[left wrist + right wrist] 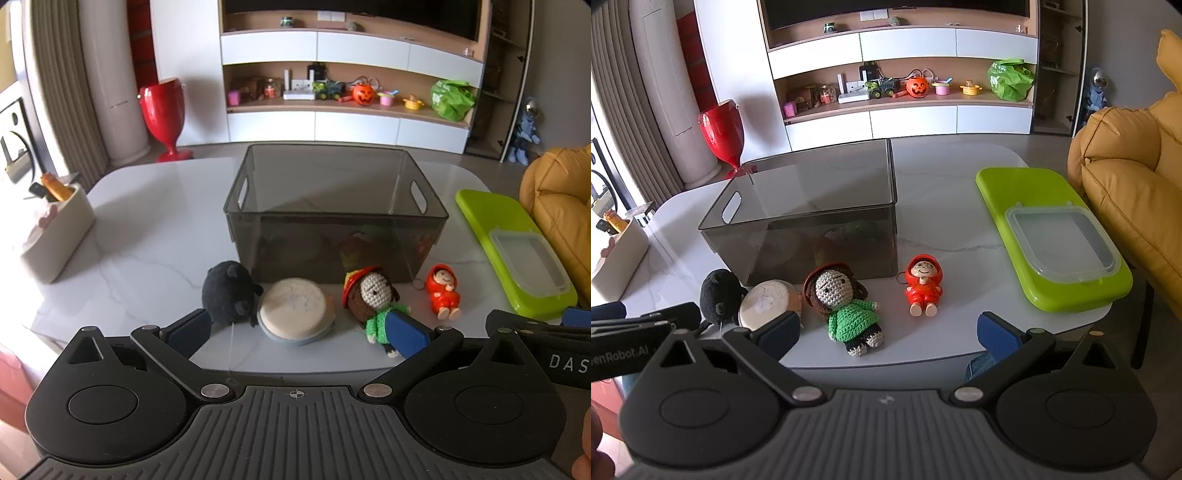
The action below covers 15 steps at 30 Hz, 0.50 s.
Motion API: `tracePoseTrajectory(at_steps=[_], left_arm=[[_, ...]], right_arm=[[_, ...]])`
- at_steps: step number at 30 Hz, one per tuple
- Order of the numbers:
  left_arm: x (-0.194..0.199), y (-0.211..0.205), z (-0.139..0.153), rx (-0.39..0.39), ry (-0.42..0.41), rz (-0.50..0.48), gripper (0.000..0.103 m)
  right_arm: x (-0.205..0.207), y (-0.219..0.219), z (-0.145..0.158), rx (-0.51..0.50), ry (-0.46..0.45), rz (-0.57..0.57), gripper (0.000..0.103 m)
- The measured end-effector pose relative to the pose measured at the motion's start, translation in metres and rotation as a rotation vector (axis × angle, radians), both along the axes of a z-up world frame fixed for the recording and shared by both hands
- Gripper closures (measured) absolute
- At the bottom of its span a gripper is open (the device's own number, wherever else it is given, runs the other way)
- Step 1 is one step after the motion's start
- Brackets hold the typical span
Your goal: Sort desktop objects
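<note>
I have both tools low at the near edge of the bench (pixel 147 254). My left hand-held gripper (pixel 297 334) is spread wide and empty, its fingers either side of the round tin (pixel 293 312); the right finger overlaps the knitted doll (pixel 373 299). My right hand-held gripper (pixel 888 332) is also wide open, holding nothing, with the doll between its fingers. In front of the smoky bin (pixel 332 218) sit, left to right, a black plush toy (pixel 229 293), the tin, the doll and a red figurine (pixel 923 282). A green tray (pixel 1049 236) lies to the right.
</note>
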<state>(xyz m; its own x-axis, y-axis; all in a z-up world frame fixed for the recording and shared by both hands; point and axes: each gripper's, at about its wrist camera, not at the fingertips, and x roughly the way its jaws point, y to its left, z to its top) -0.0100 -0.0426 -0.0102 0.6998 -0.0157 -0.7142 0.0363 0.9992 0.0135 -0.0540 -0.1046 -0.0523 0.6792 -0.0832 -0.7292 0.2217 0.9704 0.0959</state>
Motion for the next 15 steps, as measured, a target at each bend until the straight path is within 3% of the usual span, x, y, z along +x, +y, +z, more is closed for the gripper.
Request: tracePoseTrajectory(at_steps=[8, 11, 14, 15], left_arm=[[0.026, 0.010, -0.023, -0.019, 0.077, -0.005, 0.000], [0.047, 0.015, -0.038, -0.008, 0.125, 0.001, 0.000], [0.070, 0.019, -0.053, 0.014, 0.163, 0.004, 0.000], [0.078, 0.020, -0.057, 0.020, 0.175, 0.005, 0.000]], right_arm=[[0.010, -0.005, -0.006, 0.010, 0.017, -0.005, 0.000], [0.015, -0.011, -0.015, 0.050, -0.064, 0.007, 0.000], [0.018, -0.022, -0.033, 0.179, -0.215, 0.064, 0.000], [0.026, -0.025, -0.038, 0.218, -0.216, 0.092, 0.000]])
